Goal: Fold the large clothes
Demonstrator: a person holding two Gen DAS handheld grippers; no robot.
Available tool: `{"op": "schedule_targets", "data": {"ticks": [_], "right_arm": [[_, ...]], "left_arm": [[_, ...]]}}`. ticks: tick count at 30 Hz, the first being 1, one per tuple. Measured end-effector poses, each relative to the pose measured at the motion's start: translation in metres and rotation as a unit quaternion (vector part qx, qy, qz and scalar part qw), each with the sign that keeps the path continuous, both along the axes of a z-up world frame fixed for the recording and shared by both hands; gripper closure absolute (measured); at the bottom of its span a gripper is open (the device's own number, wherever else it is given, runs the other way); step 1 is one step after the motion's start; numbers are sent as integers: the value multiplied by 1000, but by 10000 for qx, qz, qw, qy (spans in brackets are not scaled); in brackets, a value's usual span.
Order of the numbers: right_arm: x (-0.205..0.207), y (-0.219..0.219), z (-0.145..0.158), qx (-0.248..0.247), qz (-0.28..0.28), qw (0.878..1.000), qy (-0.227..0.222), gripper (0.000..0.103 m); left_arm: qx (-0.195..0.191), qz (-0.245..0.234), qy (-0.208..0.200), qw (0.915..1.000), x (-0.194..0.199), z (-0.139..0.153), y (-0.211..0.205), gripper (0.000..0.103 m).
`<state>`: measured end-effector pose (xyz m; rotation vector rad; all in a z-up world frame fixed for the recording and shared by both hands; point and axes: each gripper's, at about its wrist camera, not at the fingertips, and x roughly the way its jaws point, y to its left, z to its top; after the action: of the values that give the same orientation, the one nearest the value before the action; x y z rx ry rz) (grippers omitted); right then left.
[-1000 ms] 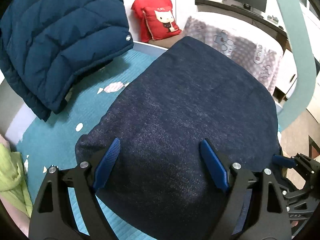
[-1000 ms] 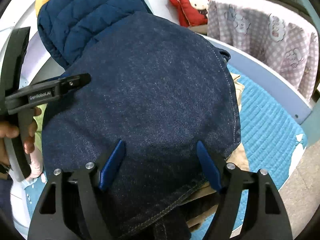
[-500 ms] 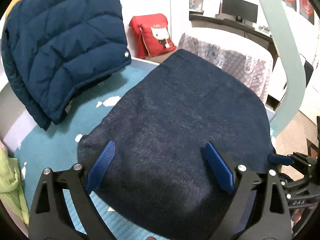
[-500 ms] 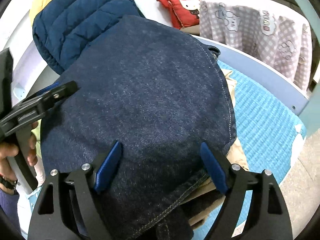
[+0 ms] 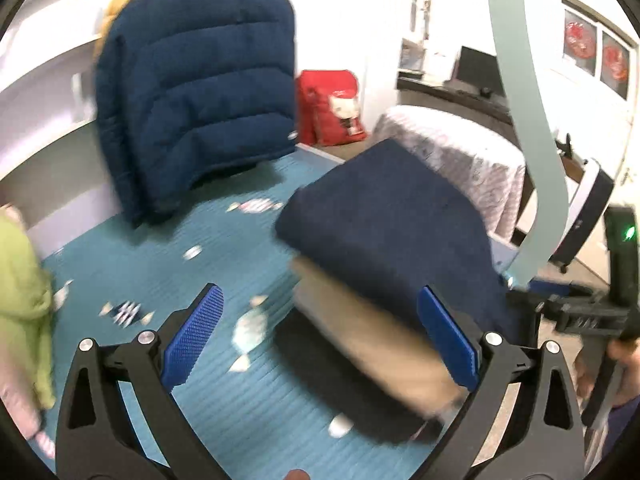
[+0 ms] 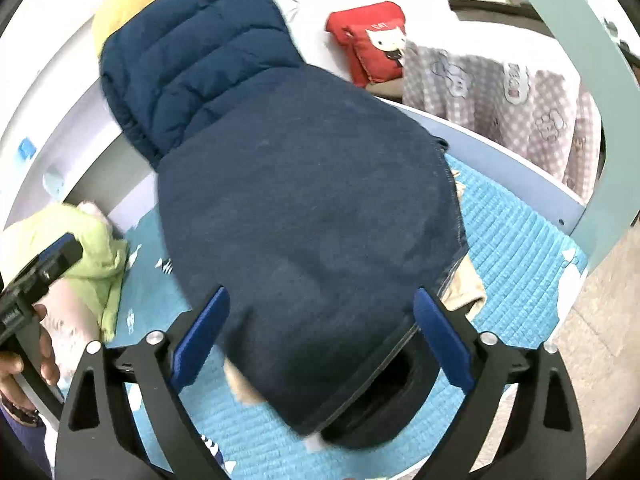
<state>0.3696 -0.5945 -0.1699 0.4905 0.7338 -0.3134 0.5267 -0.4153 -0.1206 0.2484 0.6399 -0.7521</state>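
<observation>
The folded denim garment [image 6: 304,208] sat on top of a small stack – a tan piece [image 5: 360,320] and something dark beneath it – near the right edge of the teal quilted mat [image 5: 160,256], so the folding of this item looked finished. Both the left gripper [image 5: 320,336] and the right gripper [image 6: 320,332] hung above the mat with fingers spread wide, holding nothing. The next move was probably to reach for another garment – perhaps the navy puffer jacket [image 5: 200,96] at the far edge – and that would need a clean pinch on a hem.
</observation>
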Motion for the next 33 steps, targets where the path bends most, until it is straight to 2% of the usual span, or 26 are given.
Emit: {"op": "schedule_targets", "data": {"ticks": [2,7,12,14,18,26,28,33], "right_arm": [[-10,25,9,-262,92,9996,3,9],[-47,101,21,-944,343,9949,-58,8],[-89,171,18,-1371,591,9888,-9,8],[-107,199,17,-1570,621,9856,-13,8],[-134,244,13,-1639,708,9839,-42,8],[-185,321,26,-2030,742,9759,-315,8],[-197,335,31,-2135,708,9736,-392,8],[-222,373,44,-2224,869,9690,-631,7]], "left_arm": [[142,231,-58,9996,-15,-3,21,5],[168,626,-111,9978,-69,-14,85,5],[184,937,122,9954,-133,-34,151,5],[115,1080,4,9941,-161,-39,173,5],[-292,1391,265,9895,-205,-47,214,5],[-564,2036,-65,9774,-279,-32,291,5],[-605,2300,-207,9711,-298,-27,310,5],[-645,2430,-360,9672,-329,-13,340,5]]}}
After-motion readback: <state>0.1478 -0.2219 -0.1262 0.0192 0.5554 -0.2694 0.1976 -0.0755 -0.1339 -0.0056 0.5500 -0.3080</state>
